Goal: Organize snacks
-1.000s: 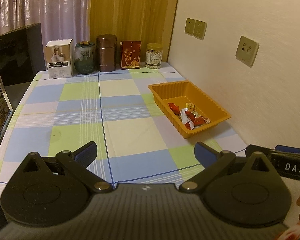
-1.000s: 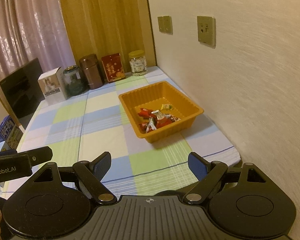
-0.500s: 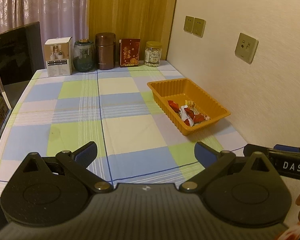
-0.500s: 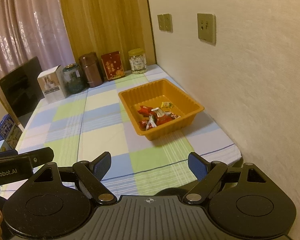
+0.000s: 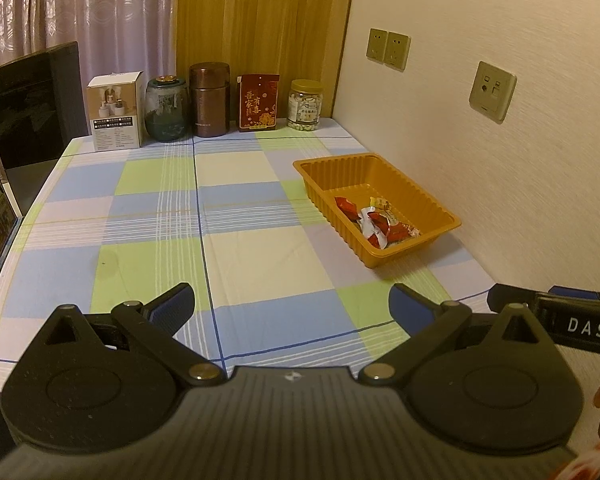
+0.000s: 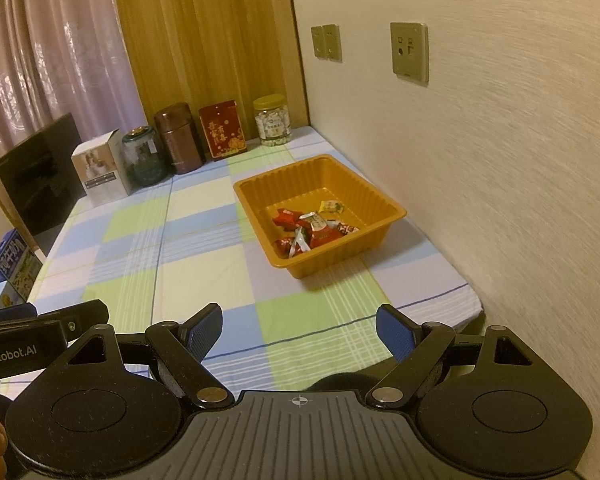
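Snacks (image 5: 376, 220) lie in the tray (image 5: 320, 176) on the table's (image 5: 240, 252) right, by the wall (image 5: 520, 168)

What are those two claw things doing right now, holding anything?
Left gripper: open, holding nothing.
Right gripper: open, holding nothing.

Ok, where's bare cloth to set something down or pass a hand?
The checked tablecloth left of the orange tray is bare, from the near edge to the back row. Crowded: the back row, white box through pill jar. Narrow gap between tray and wall.
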The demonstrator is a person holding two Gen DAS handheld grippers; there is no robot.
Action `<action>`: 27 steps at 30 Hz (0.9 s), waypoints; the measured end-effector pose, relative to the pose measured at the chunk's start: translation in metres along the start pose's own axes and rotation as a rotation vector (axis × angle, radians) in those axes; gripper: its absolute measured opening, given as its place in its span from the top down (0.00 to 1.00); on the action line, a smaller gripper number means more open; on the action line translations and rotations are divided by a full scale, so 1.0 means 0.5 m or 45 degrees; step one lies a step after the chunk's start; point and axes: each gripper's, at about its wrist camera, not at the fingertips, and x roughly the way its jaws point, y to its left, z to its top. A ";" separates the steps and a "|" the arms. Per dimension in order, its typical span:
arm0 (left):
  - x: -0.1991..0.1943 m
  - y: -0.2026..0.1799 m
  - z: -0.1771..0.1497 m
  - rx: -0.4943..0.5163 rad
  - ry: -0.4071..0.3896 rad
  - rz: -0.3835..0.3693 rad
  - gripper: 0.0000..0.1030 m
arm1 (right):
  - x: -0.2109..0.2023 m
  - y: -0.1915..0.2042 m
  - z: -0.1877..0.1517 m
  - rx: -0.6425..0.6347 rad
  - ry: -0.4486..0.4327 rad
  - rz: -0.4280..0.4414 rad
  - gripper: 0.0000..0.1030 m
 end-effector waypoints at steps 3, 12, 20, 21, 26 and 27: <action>0.000 0.000 0.000 0.001 0.000 0.000 0.00 | 0.000 0.000 0.000 0.000 -0.002 -0.001 0.19; 0.001 -0.001 -0.002 0.003 -0.001 0.003 0.00 | 0.000 0.000 0.000 0.000 -0.001 -0.001 0.19; 0.002 0.000 -0.003 0.008 0.000 0.004 0.00 | 0.000 -0.002 0.000 0.003 -0.003 -0.001 0.19; 0.002 0.000 -0.003 0.007 0.000 0.003 0.00 | 0.000 -0.001 0.001 0.004 -0.003 -0.001 0.19; 0.002 0.000 -0.003 0.008 0.000 0.003 0.00 | 0.000 -0.001 0.004 0.005 -0.008 -0.001 0.19; 0.003 0.000 -0.003 0.009 0.000 0.002 0.00 | 0.000 -0.001 0.004 0.005 -0.007 -0.001 0.19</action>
